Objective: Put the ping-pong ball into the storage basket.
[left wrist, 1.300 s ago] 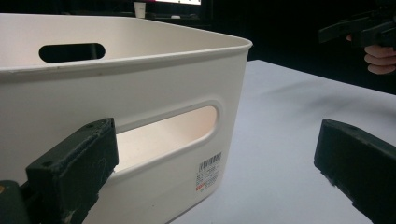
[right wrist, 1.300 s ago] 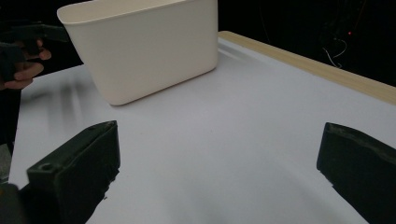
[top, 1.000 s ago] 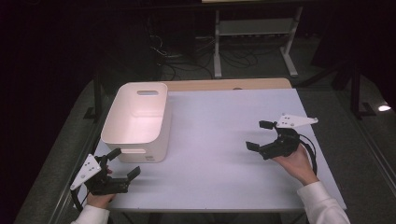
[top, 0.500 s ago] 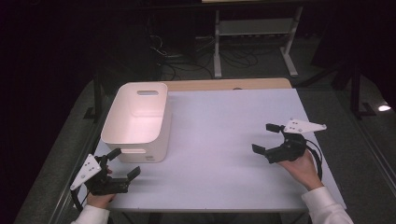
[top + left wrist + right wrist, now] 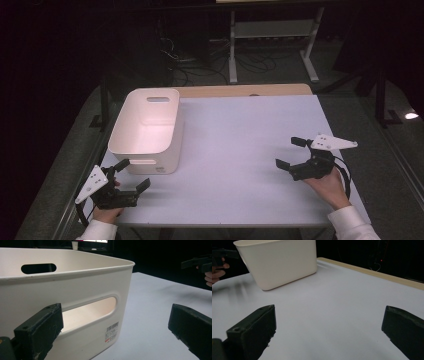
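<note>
— Basket status? Has that cream plastic handled basket (image 5: pixel 145 131) been gripped yet?
— No. Nearest, the left gripper (image 5: pixel 131 175) gapes empty just beside its near wall at the table's left; the right gripper (image 5: pixel 290 152), released, waits well apart.

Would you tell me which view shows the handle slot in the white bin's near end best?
The left gripper view: the handle slot of the white bin is close and large there. The high view shows it small and steeply foreshortened; the right gripper view shows the bin's plain outer walls.
</note>
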### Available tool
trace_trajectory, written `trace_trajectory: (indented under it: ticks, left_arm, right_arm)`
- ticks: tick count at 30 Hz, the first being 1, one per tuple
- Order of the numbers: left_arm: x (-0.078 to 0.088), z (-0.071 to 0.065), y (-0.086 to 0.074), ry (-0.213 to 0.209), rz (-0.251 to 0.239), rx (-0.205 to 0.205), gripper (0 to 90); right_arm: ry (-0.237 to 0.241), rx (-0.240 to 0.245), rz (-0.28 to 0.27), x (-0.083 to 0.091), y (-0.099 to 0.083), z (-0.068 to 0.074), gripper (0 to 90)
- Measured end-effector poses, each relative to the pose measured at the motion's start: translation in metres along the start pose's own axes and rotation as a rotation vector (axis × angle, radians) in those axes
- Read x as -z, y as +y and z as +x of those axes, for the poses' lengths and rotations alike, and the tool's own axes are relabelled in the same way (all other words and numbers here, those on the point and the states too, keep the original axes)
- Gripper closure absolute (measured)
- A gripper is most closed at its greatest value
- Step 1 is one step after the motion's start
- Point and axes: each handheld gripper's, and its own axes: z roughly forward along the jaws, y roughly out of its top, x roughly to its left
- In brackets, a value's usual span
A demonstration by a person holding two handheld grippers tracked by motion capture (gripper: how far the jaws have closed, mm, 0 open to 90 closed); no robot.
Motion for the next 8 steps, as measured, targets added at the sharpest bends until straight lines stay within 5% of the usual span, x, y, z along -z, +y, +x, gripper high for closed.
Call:
trace_trajectory:
  ticks: [8]
  left_arm:
    - [0.0006,-0.0006,-0.0001,0.000,0.001,0.000,0.0]
  right_arm:
    - [-0.017,0.006,-0.032,0.0052,-0.0044,0.0007,0.0]
